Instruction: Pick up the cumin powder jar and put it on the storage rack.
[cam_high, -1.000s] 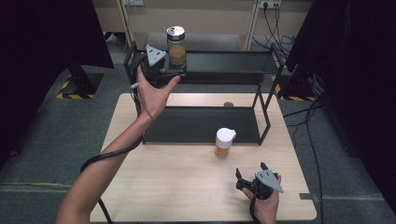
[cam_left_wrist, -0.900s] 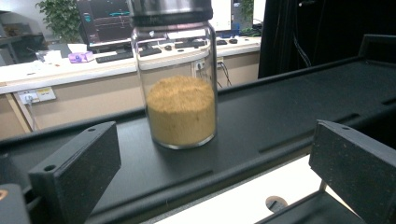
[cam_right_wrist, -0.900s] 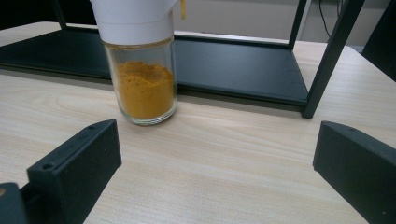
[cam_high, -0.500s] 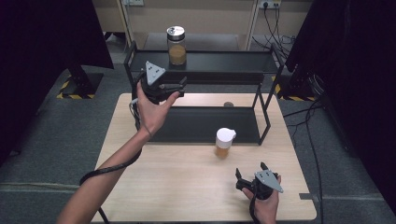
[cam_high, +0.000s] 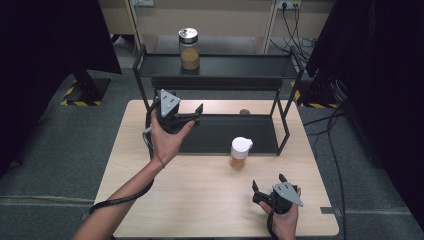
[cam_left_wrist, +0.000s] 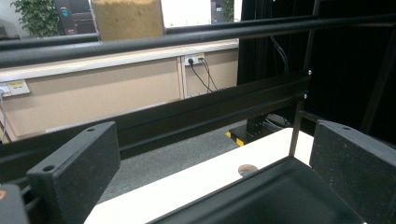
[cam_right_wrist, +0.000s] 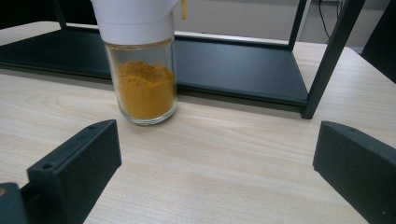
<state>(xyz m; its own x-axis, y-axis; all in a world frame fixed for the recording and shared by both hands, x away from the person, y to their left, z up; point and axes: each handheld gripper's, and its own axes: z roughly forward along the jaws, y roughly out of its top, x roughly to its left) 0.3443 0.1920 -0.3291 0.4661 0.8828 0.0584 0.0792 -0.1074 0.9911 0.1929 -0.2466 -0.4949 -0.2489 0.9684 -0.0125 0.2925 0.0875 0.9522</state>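
A glass jar with a silver lid, holding brown powder, stands on the top shelf of a black metal rack; its base shows above the rail. My left gripper hovers open and empty at the left end of the rack's lower tray, jaws pointing right. A second jar with a white cap and orange powder stands on the wooden table in front of the tray. My right gripper rests open near the table's front right, facing that jar from a short distance.
The rack's upright posts stand at the tray's corners. A round cable hole lies in the table behind the tray. Dark screens flank the table on both sides. Bare wood spreads across the front of the table.
My left gripper has drawn back from the silver-lidded jar on the top shelf and dropped toward the lower tray. The jar stays put. The right gripper has not moved.
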